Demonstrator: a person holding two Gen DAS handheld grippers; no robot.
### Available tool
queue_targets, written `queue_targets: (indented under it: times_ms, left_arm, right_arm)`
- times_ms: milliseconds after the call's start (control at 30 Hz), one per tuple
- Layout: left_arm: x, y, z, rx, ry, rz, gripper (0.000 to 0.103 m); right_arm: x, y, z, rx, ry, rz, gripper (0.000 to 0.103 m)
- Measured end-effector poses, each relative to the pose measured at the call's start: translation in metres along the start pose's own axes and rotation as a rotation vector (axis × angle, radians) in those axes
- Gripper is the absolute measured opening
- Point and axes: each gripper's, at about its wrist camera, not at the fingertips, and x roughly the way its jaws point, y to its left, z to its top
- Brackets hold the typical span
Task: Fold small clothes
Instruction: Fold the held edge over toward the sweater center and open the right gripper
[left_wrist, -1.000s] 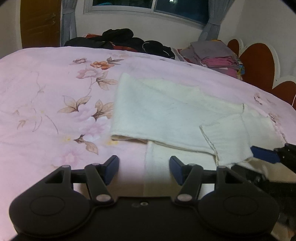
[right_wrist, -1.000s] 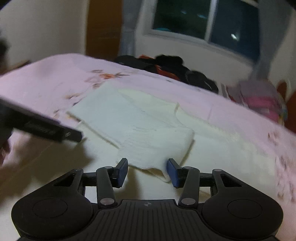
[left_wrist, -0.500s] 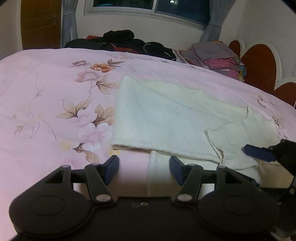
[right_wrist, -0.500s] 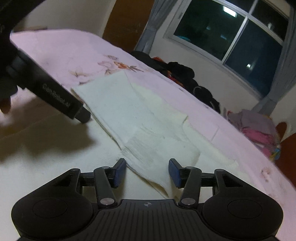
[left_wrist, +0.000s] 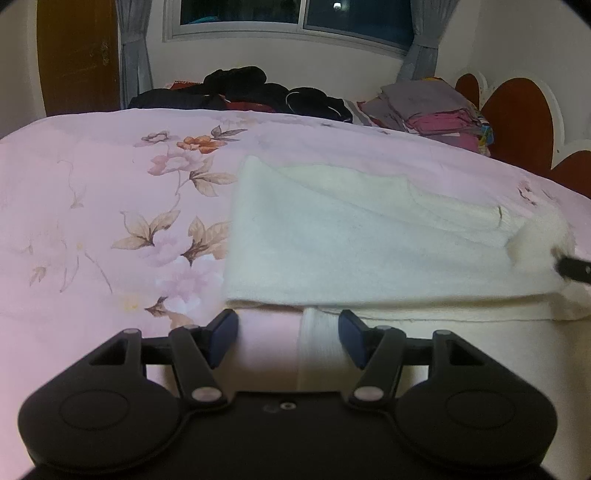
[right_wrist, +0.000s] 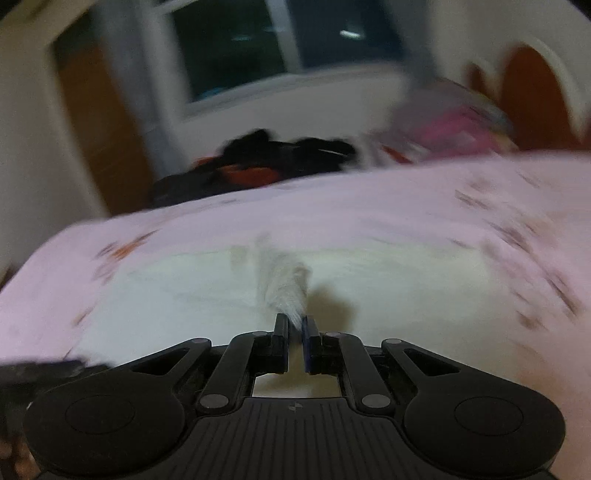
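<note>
Right gripper (right_wrist: 295, 323) is pinching the white sweater (left_wrist: 351, 243) (jaws pressed together on it), while left gripper (left_wrist: 288, 334) is hovering with jaws spread over the bed (left_wrist: 92, 221).

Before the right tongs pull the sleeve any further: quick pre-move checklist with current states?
1. Right tongs shut on the cream sweater: ok, a bunched bit of knit sits pinched between the pads.
2. How much fabric is gripped, one layer or several: cannot tell, the right wrist view is blurred.
3. Left tongs free: ok, jaws apart, pressing on nothing.
4. Folded body lying flat on the pink bedspread: ok.
5. Dark clothes pile and folded stack away from the sweater: ok, both at the far edge.
</note>
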Motion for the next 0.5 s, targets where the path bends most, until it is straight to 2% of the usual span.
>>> queue_targets:
  times_ms: [133,233,267,300,333,367,400,433,500]
  left_arm:
    - [0.000,-0.001,0.001,0.005,-0.002,0.008,0.060]
    - [0.000,-0.002,0.002,0.005,-0.017,0.009,0.057]
    - [-0.001,-0.003,0.002,0.007,-0.027,0.010,0.055]
    - [-0.003,-0.003,0.002,0.011,-0.044,0.010,0.043]
    - [-0.003,-0.004,0.002,0.013,-0.053,0.010,0.035]
    - [-0.004,-0.004,0.002,0.009,-0.059,0.008,0.033]
    - [-0.005,-0.004,0.003,0.004,-0.065,0.007,0.029]
    - [-0.005,-0.003,0.003,0.001,-0.069,0.004,0.025]
    - [-0.006,-0.004,0.004,0.007,-0.077,0.000,0.017]
  right_arm:
    - [0.000,-0.029,-0.004,0.049,0.016,-0.102,0.007]
    - [-0.006,-0.039,-0.003,0.076,0.042,-0.068,0.007]
    - [-0.007,-0.042,-0.003,0.091,0.038,-0.060,0.007]
    - [-0.008,-0.044,-0.003,0.101,0.039,-0.056,0.008]
    - [-0.010,-0.044,-0.003,0.105,0.041,-0.048,0.014]
    - [-0.011,-0.045,-0.002,0.110,0.038,-0.054,0.022]
    - [-0.015,-0.048,-0.003,0.115,0.032,-0.061,0.052]
    - [-0.018,-0.049,-0.004,0.122,0.020,-0.068,0.074]
    - [-0.027,-0.050,-0.008,0.130,0.003,-0.055,0.075]
